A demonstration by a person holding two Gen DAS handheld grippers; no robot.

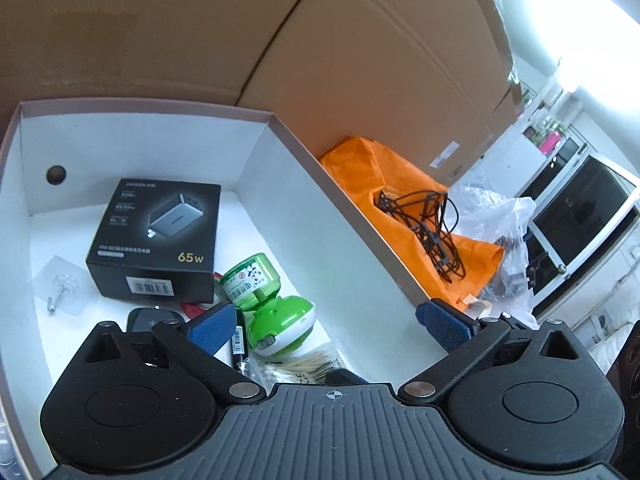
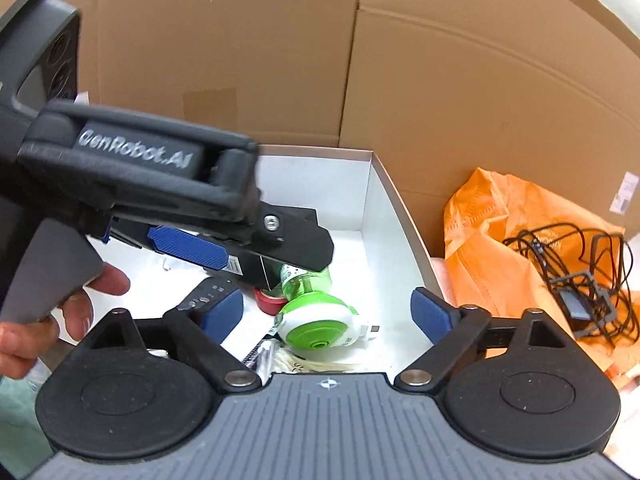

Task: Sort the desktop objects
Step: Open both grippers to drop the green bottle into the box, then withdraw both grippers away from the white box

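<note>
Both grippers are hanging over the white box, left gripper and right gripper each spreading wide with nothing between the pads. Right under them the green bottle is lying on its side beside cotton swabs. Further back the black charger box is sitting flat (65w on it). Outside, tangled cable is resting on an orange bag.

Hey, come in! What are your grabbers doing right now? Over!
Both jaws open, empty. Green bottle lying in white box, beside black charger box. Left gripper crossing right's view.
</note>
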